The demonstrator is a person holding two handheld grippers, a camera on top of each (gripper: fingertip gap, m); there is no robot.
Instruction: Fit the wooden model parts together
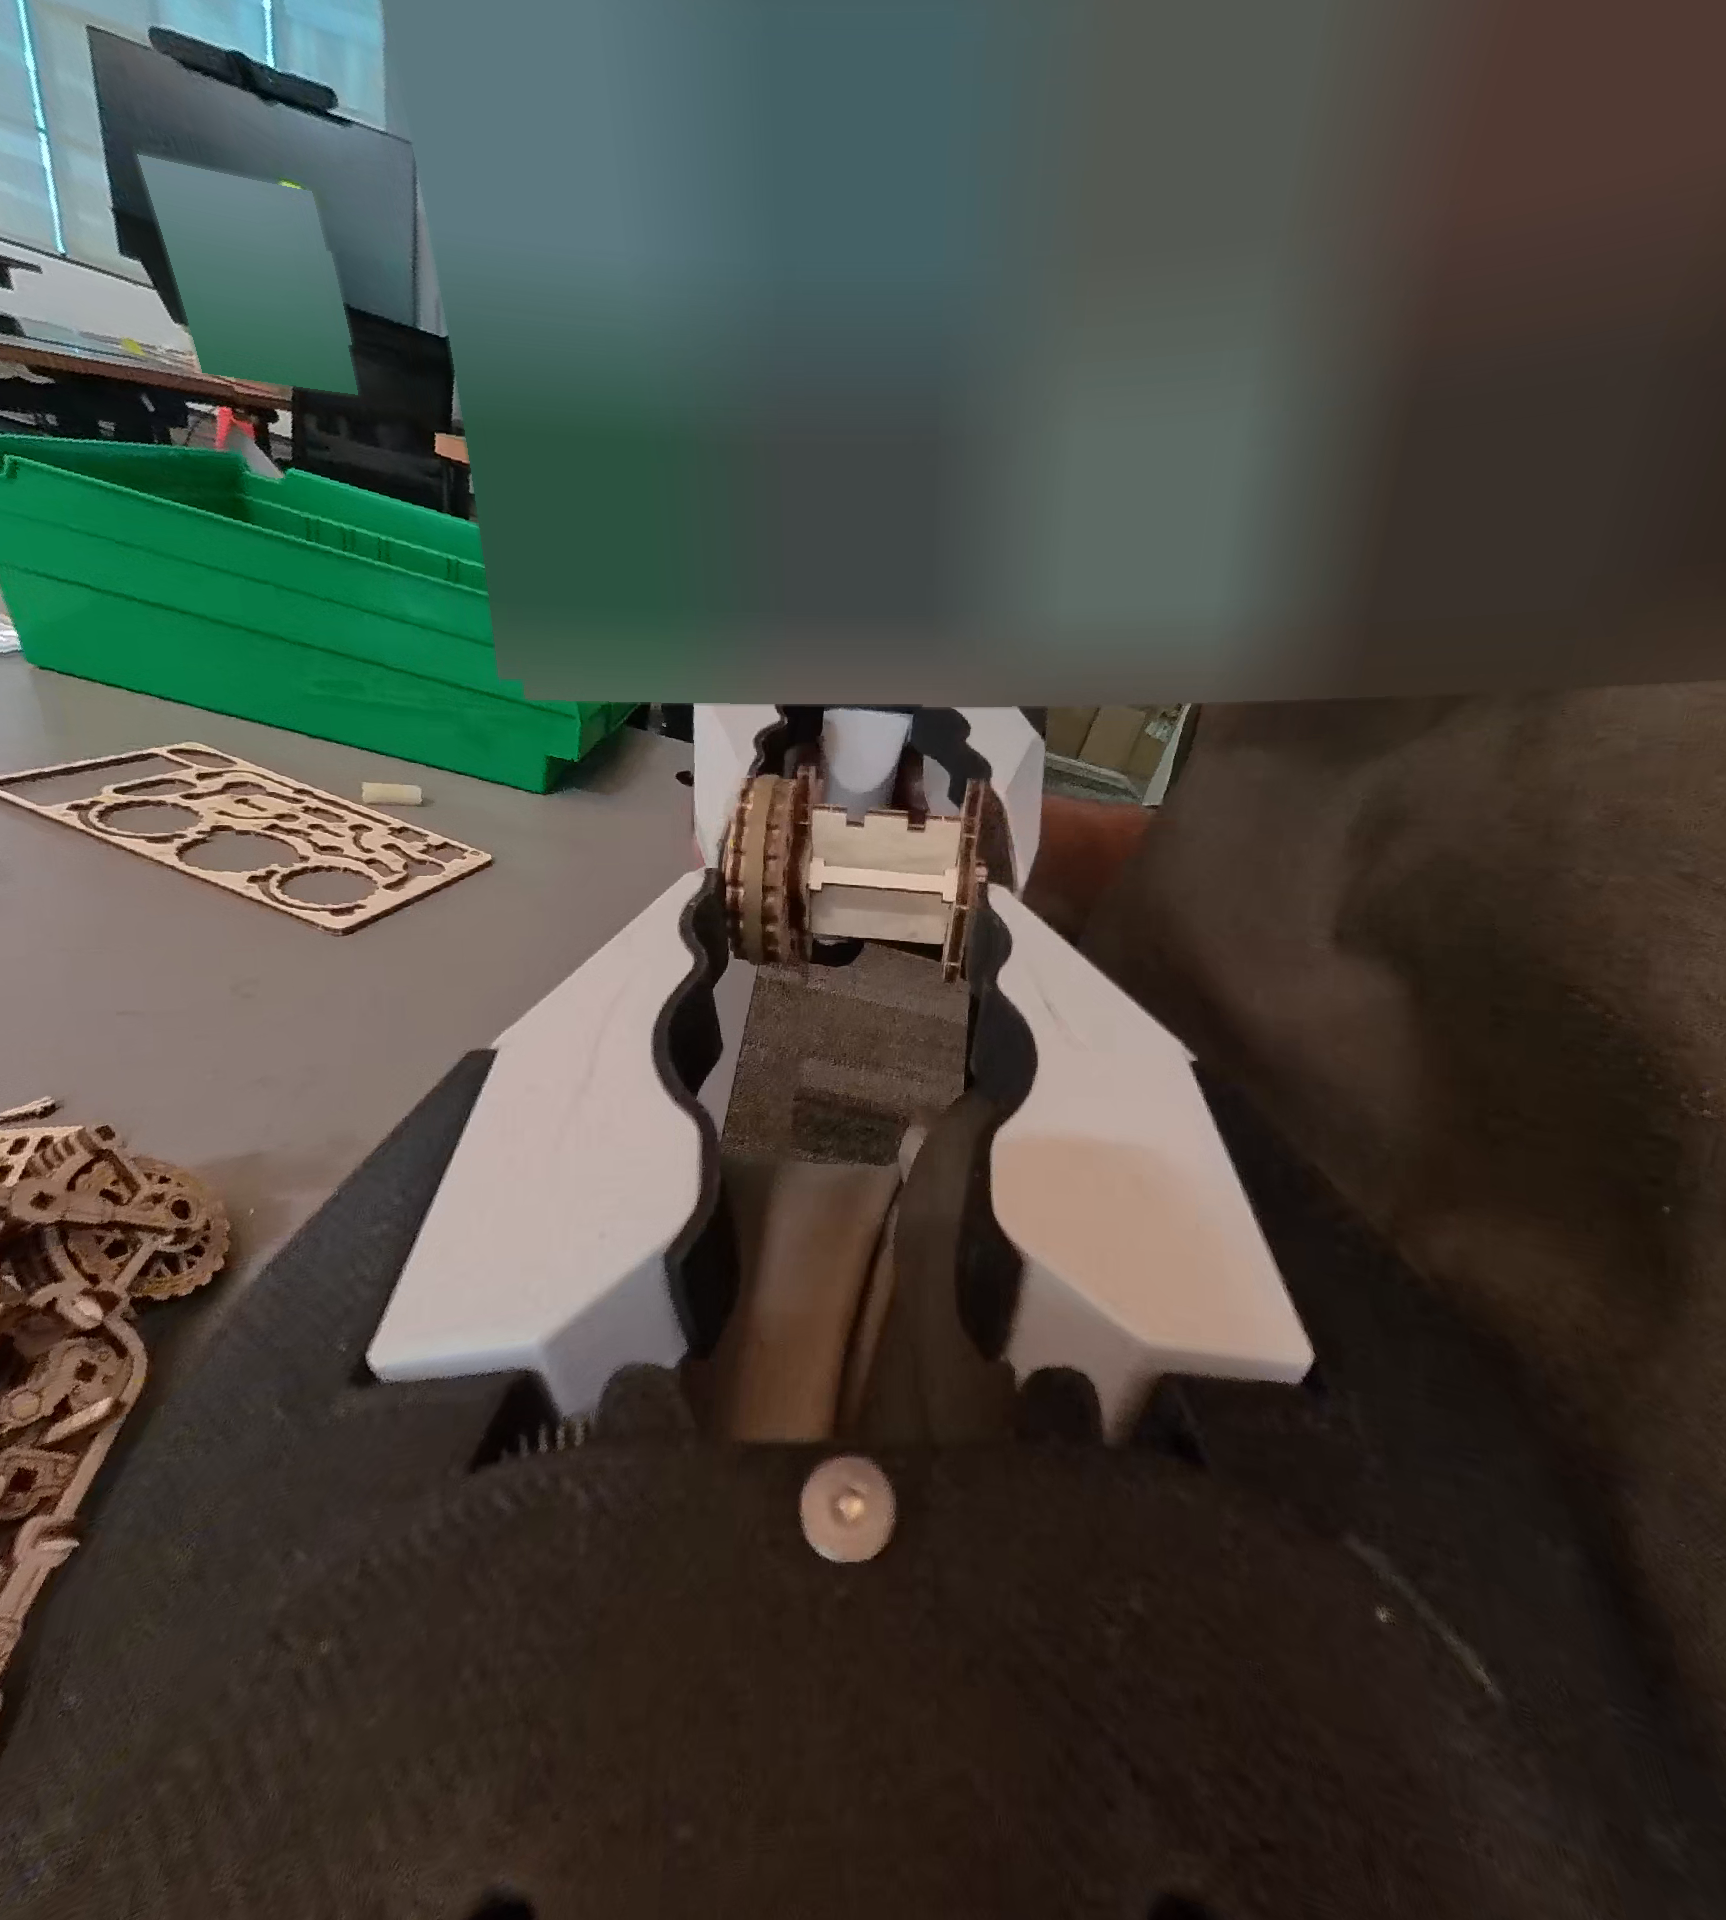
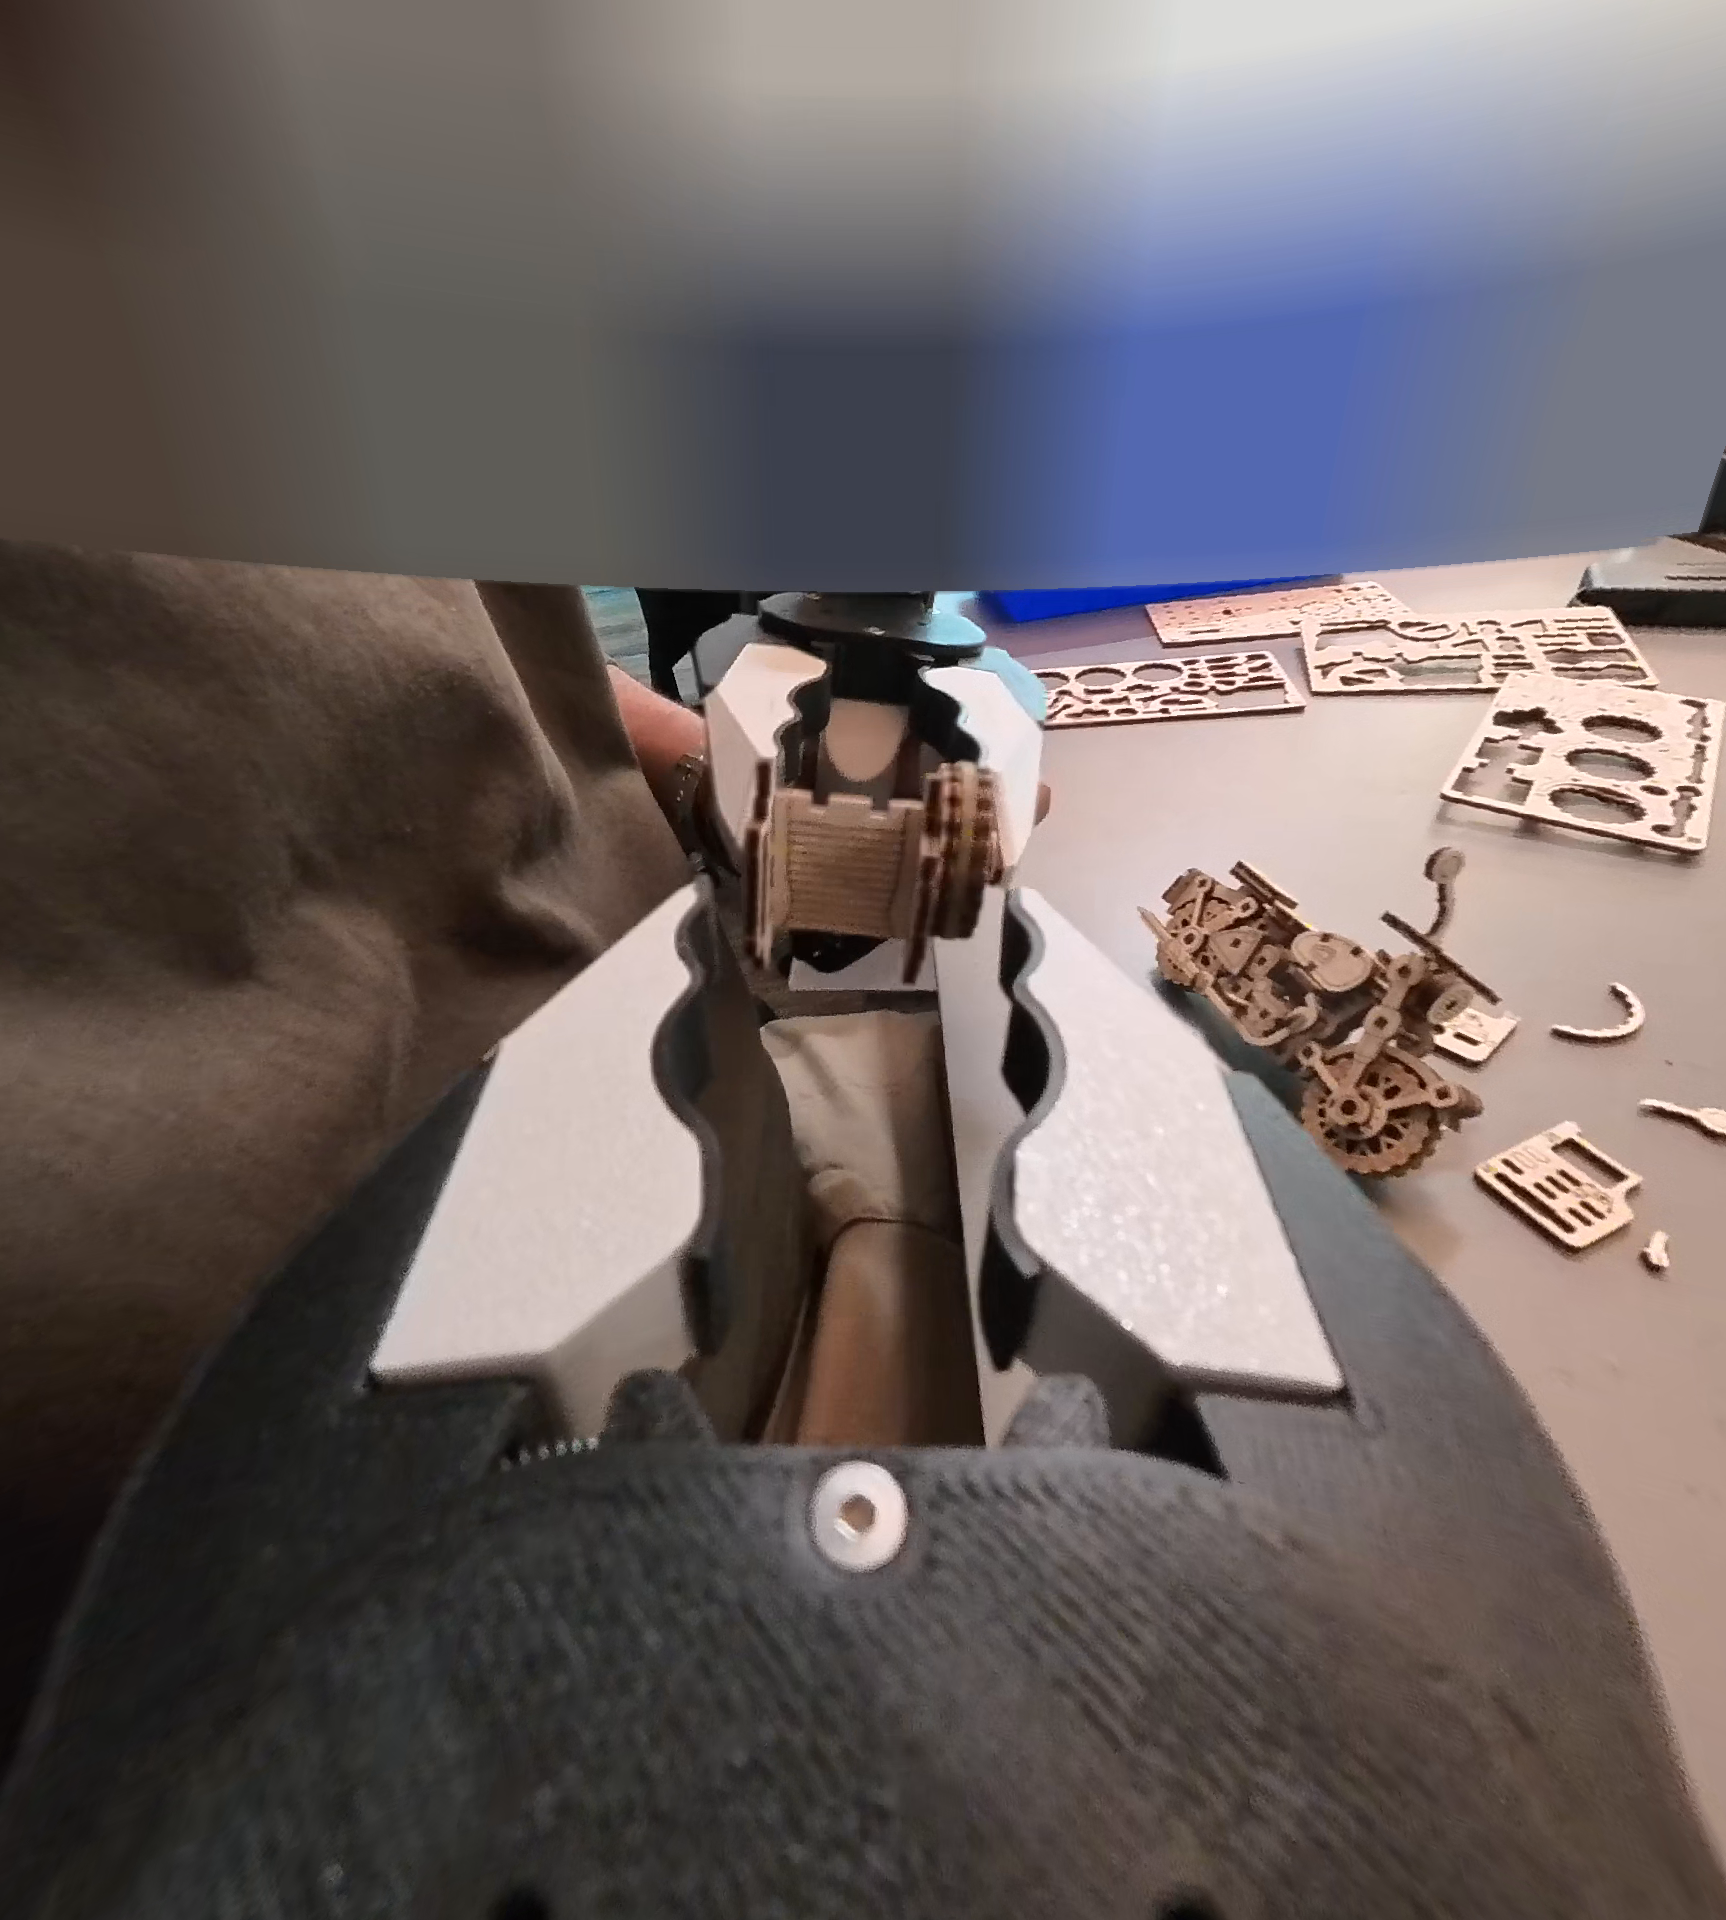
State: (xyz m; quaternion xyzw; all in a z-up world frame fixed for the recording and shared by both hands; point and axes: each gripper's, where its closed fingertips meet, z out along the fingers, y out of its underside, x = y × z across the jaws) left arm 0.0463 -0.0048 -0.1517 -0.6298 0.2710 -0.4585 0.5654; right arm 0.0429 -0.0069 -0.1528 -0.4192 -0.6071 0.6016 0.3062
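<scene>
A small wooden sub-assembly [image 1: 864, 883], a slatted box with toothed wheels at its ends, is held in the air between the two grippers, which face each other. My left gripper [image 1: 859, 914] is shut on its two ends. In the right wrist view the same sub-assembly [image 2: 854, 883] sits between the tips of my right gripper [image 2: 854, 914], which closes around it. The left gripper [image 2: 874, 748] shows just behind it. A partly built wooden motorcycle model [image 2: 1326, 1029] lies on the grey table [image 2: 1461, 1455] to the right.
Loose wooden pieces [image 2: 1555, 1195] and punched-out sheets [image 2: 1586, 769] lie on the table's right side. Another empty sheet [image 1: 235, 831], a pile of wooden parts [image 1: 17, 1299] and a green bin [image 1: 246, 592] are on the left. A person's brown garment [image 2: 215, 883] is close by. Only a small space, under 4 cm, lies between the two pairs of fingers.
</scene>
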